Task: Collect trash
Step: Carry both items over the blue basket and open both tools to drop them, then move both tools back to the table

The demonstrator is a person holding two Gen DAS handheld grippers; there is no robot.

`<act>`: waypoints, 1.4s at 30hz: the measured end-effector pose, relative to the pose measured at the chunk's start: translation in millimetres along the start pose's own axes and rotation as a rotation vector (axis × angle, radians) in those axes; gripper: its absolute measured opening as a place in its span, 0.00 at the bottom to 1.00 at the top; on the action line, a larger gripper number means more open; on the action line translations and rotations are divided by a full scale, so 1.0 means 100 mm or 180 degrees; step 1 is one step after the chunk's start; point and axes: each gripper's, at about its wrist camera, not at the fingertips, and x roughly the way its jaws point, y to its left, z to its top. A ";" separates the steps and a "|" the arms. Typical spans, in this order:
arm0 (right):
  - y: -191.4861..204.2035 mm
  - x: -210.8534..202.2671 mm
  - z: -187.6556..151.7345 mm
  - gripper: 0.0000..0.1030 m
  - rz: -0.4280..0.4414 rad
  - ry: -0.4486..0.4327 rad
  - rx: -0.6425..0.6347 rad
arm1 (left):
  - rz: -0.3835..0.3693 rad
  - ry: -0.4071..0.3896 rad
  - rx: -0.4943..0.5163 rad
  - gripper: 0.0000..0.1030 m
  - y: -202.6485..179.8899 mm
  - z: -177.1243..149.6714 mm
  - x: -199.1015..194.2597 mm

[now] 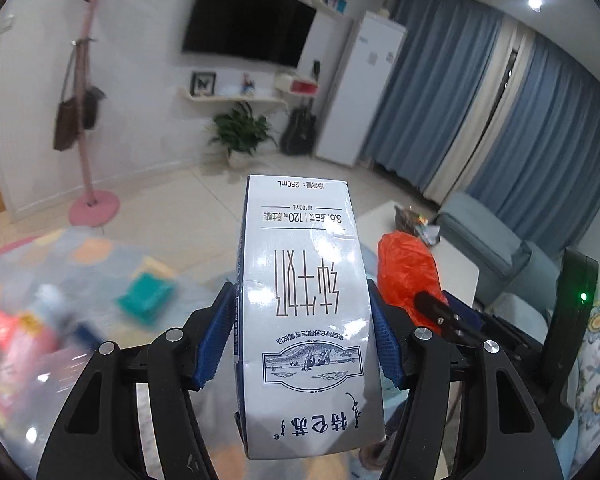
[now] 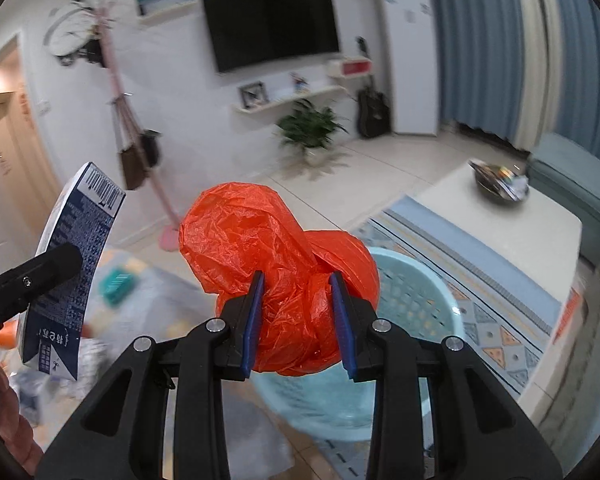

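Left gripper (image 1: pixel 304 344) fingers clenched on a white-and-blue milk carton (image 1: pixel 304 312), right gripper (image 2: pixel 298 320) clasping a crumpled orange plastic bag (image 2: pixel 276 260), frame centre, above the pale-blue perforated basket (image 2: pixel 416 312), probably for dropping.

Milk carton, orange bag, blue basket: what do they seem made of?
Milk carton: coated paperboard, glossy, folded edges. Orange bag: thin crinkly plastic film, slightly translucent. Blue basket: likely moulded plastic, smooth, perforated wall.
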 end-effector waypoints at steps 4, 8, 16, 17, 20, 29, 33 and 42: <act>-0.25 0.36 -0.08 0.29 -0.0161 0.0233 0.0157 | -0.0123 0.0254 -0.0038 0.59 -0.07 -0.06 0.54; -0.52 0.69 -0.22 0.29 -0.0283 0.0560 0.0386 | -0.0178 0.0546 -0.0036 0.59 -0.12 -0.19 0.99; -0.74 0.93 -0.40 0.38 -0.0335 0.0853 0.0599 | -0.0190 0.0772 -0.0075 0.60 -0.15 -0.31 1.26; -0.74 0.92 -0.40 0.41 -0.0344 0.0860 0.0618 | -0.0175 0.0779 -0.0064 0.64 -0.16 -0.31 1.27; -0.76 0.86 -0.41 0.55 -0.0348 0.0846 0.0692 | -0.0189 0.0742 -0.0035 0.73 -0.17 -0.34 1.16; -0.67 0.43 -0.25 0.59 -0.0286 0.0590 0.0669 | -0.0243 0.0552 -0.0129 0.74 -0.04 -0.32 0.76; -0.40 0.13 -0.14 0.59 -0.0117 0.0437 0.0592 | -0.0219 0.0347 -0.0116 0.74 0.00 -0.27 0.37; 0.41 -0.45 0.02 0.59 0.0273 0.0084 0.0211 | 0.0068 -0.0238 -0.0135 0.76 0.31 -0.18 -0.68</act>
